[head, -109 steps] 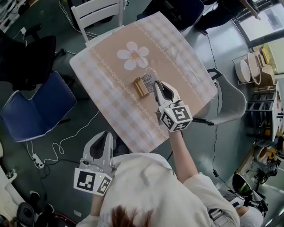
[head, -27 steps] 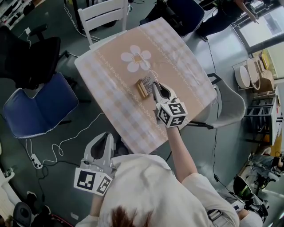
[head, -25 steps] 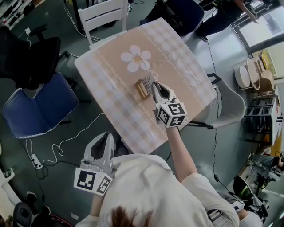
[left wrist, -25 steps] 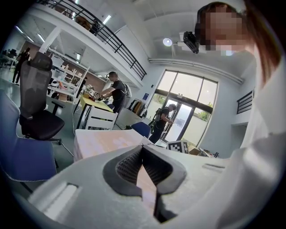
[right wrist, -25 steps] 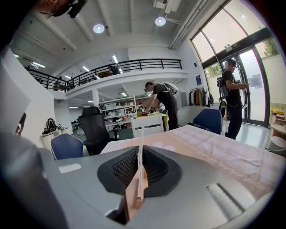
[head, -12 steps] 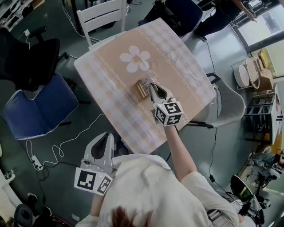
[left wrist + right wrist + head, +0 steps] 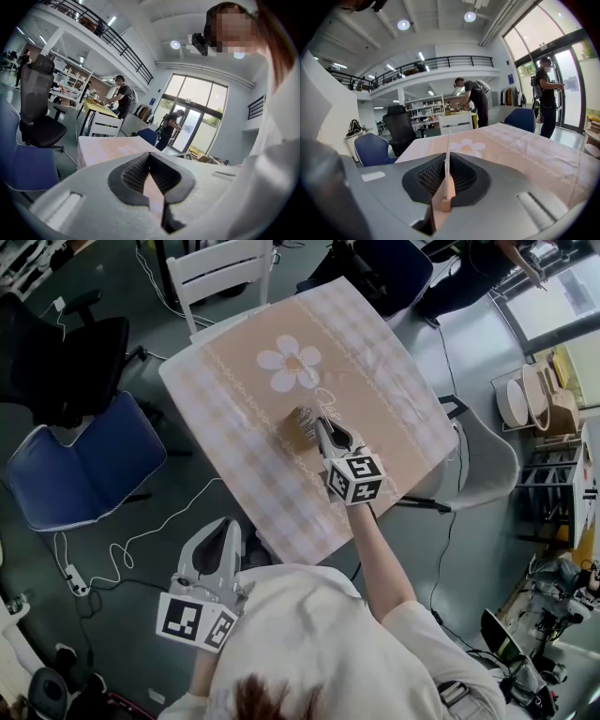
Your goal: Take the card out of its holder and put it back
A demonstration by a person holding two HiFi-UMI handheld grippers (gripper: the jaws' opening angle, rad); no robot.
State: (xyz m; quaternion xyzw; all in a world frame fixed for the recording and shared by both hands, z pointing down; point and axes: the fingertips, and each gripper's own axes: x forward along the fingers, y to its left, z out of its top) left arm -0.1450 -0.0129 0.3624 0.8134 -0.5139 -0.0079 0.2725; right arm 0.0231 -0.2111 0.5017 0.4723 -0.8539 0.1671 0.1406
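A wooden card holder (image 7: 300, 424) lies on the checked tablecloth (image 7: 375, 381), just below its flower print (image 7: 291, 367). My right gripper (image 7: 322, 427) reaches over it from the near side, shut on a thin white card. In the right gripper view the card (image 7: 447, 145) stands edge-on between the pads, with its lower edge at the holder (image 7: 442, 199); I cannot tell how deep it sits in the slot. My left gripper (image 7: 217, 542) hangs off the table at lower left, over the floor. Its jaws (image 7: 150, 157) are shut on nothing.
A white chair (image 7: 220, 268) stands at the table's far side and a grey chair (image 7: 483, 460) at its right. A blue chair (image 7: 80, 460) and a black office chair (image 7: 61, 357) are to the left. Cables (image 7: 122, 549) trail on the floor.
My right gripper has sunk with the card, from a little above the holder down onto it. The left gripper has stayed where it was.
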